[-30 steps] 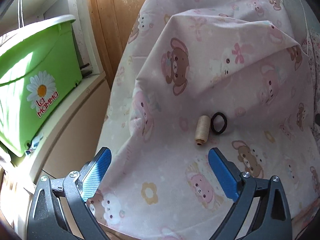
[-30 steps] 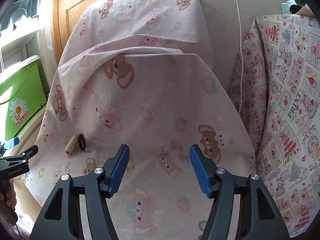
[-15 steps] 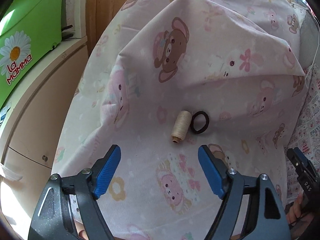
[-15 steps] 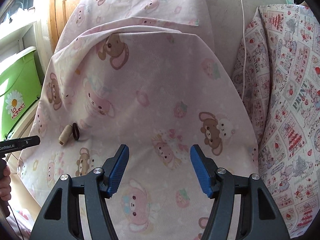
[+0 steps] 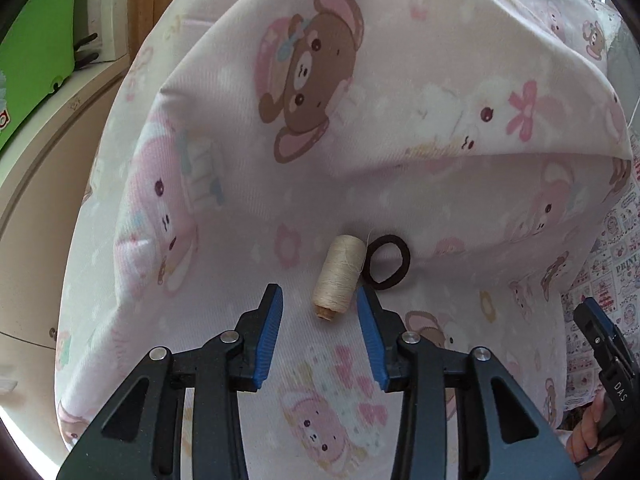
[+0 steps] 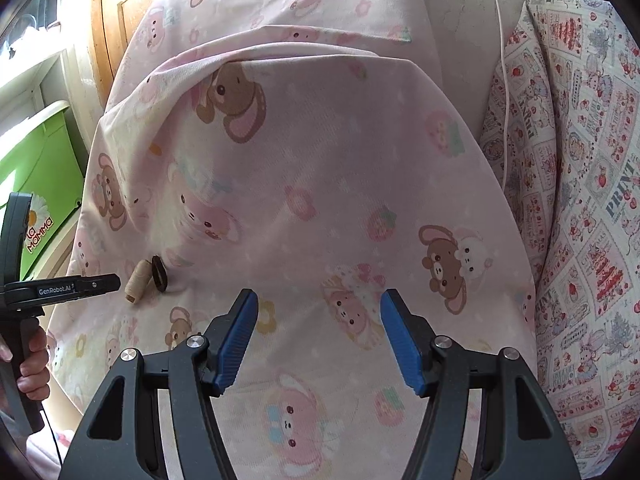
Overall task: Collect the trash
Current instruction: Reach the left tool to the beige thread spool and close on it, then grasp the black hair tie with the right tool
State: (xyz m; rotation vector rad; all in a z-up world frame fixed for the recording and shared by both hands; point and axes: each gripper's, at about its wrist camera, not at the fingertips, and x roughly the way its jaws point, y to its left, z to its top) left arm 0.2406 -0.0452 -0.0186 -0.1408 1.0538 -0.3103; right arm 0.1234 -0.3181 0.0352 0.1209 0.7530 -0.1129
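Now that your left gripper (image 5: 320, 300) has closed in, jaws parted and empty, the cream thread spool (image 5: 339, 273) lies between its tips on the pink bear-print sheet (image 5: 400, 140), ready for pinching; right gripper (image 6: 315, 322) released, idle.

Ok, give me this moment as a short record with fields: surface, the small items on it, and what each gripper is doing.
surface: pink bear-print bedsheet
item 1: cream thread spool, lying on its side
item 2: dark brown elastic hair tie, right beside the spool
left gripper: open, fingers either side of the spool's near end, not closed on it
right gripper: open, holding nothing, over bare sheet
nearby: green plastic bin
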